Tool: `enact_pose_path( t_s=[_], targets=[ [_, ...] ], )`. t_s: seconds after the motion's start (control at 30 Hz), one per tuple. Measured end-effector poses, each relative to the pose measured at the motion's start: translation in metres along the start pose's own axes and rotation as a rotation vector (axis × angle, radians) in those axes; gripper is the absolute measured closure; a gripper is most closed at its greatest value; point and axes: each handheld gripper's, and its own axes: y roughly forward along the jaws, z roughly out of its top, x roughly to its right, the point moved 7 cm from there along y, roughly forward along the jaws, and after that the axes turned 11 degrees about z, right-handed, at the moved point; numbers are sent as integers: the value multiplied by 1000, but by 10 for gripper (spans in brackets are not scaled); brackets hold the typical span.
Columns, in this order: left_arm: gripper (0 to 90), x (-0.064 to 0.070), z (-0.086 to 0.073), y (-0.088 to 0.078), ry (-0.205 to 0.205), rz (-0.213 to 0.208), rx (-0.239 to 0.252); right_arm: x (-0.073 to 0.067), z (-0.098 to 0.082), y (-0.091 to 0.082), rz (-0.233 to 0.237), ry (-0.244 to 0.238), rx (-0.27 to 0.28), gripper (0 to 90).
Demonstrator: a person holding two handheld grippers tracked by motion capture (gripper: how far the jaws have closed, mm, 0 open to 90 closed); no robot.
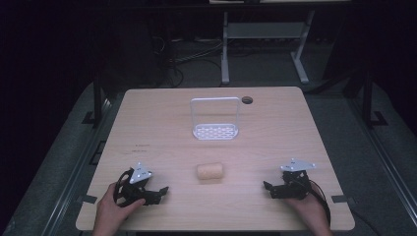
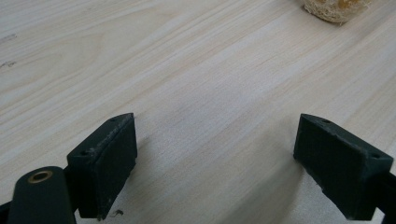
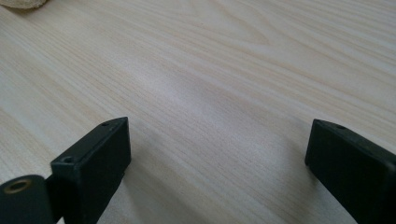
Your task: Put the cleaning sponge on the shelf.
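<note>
Nothing started: both claws rest open and empty.

The loofah [image 1: 210, 171], a rough, fibrous tan cylinder, lies untouched on the pale wood-grain tabletop [image 1: 147, 123], midway between the left claw [image 1: 158, 193] and right claw [image 1: 269, 189]. Beyond it stands a white perforated rack [image 1: 216, 130] with a wire loop; grasping and moving likely remain.

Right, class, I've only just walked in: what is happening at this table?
A person sits at a wooden table with a two-jaw gripper in each hand. The left gripper and right gripper both rest near the front edge, jaws open, holding nothing. Between them lies a tan loofah-like roll, untouched. Farther back stands a small white rack.
</note>
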Motion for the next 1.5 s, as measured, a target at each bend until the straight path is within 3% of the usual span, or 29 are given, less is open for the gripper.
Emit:
enact_pose_path(
  t_s=[0.3,0.6,1.5],
  targets=[
    [129,0,0,0,0,0,0,0,0,0,8,-8,0,67],
    [129,0,0,0,0,0,0,-4,1,-2,43,-18,-44,72],
    [129,0,0,0,0,-1,0,-7,32,-9,113,-111,7,71]
  ],
)
